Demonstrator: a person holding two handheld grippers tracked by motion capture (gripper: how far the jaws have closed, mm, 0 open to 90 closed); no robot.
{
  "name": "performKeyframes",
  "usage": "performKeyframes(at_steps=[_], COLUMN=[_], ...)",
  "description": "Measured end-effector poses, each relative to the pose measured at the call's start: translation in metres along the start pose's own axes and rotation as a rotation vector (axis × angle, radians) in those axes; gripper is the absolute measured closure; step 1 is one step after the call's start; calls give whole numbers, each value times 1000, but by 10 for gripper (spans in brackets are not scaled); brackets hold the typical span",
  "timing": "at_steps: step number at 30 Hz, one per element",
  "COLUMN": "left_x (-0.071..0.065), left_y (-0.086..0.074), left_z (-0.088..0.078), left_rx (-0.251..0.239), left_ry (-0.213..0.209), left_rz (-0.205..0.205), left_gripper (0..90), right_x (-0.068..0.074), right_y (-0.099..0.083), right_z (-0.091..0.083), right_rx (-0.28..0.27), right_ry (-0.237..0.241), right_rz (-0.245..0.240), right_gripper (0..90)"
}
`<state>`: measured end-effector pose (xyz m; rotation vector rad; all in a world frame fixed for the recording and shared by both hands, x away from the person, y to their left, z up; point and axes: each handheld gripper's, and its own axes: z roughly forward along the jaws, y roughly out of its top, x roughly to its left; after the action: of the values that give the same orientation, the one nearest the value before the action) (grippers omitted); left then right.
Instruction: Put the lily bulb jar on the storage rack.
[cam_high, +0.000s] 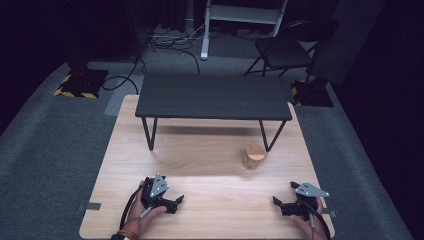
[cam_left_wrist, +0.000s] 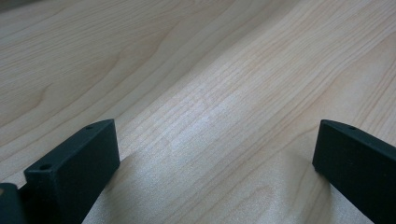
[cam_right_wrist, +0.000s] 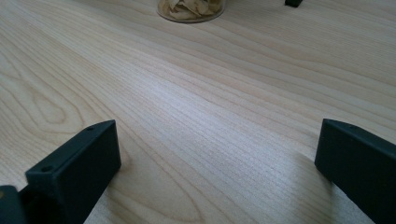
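Both tongs resting low on the counter (cam_high: 210, 200), jaws spread wide, gripping nothing: left tongs (cam_high: 178, 200) at 7 o'clock, right tongs (cam_high: 276, 202) at 5 o'clock, each held in a hand. In both gripper views, bare wood grain between the parted black jaws. Nearest thing the jar (cam_high: 254, 156), upright at about 2 o'clock from the counter's middle, well apart from both tongs and closer to the right pair; at the top of the right gripper view, its clear base (cam_right_wrist: 190, 10) packed with something pale. By the look of it, work barely started: jar untouched, reach and grasp yet to be made, most likely by the right tongs.

At 12 o'clock on the pale wooden counter, a low black bench (cam_high: 214, 96) on thin metal legs, nothing on top, one foot just beside the jar. Beyond, grey carpet (cam_high: 45, 145), dark walls, a folding chair (cam_high: 282, 52) at 1 o'clock, cables (cam_high: 170, 42) trailing near a white stand (cam_high: 205, 47), hazard-striped bases (cam_high: 80, 84) at either far corner.
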<state>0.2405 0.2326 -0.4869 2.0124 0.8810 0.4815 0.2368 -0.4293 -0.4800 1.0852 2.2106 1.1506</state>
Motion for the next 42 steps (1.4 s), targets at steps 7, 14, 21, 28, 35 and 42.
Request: performKeyframes(at_steps=[7,14,21,28,35,42], left_x=[0,0,0,0,0,0], left_y=[0,0,1,0,0,1], left_z=[0,0,0,0,0,1], left_rx=[0,0,0,0,0,0], left_ry=[0,0,1,1,1,1], left_rz=[0,2,0,0,1,1], left_gripper=[5,5,5,5,5,5], right_x=[0,0,-6,-17,-21,-20], right_y=[0,0,10,53,106,138], right_z=[0,0,1,11,31,57], right_rx=[0,0,27,29,33,68], right_ry=[2,0,12,57,107,136], right_rz=[-1,0,39,-48,-132,-164], right_gripper=[0,0,1,3,4,6])
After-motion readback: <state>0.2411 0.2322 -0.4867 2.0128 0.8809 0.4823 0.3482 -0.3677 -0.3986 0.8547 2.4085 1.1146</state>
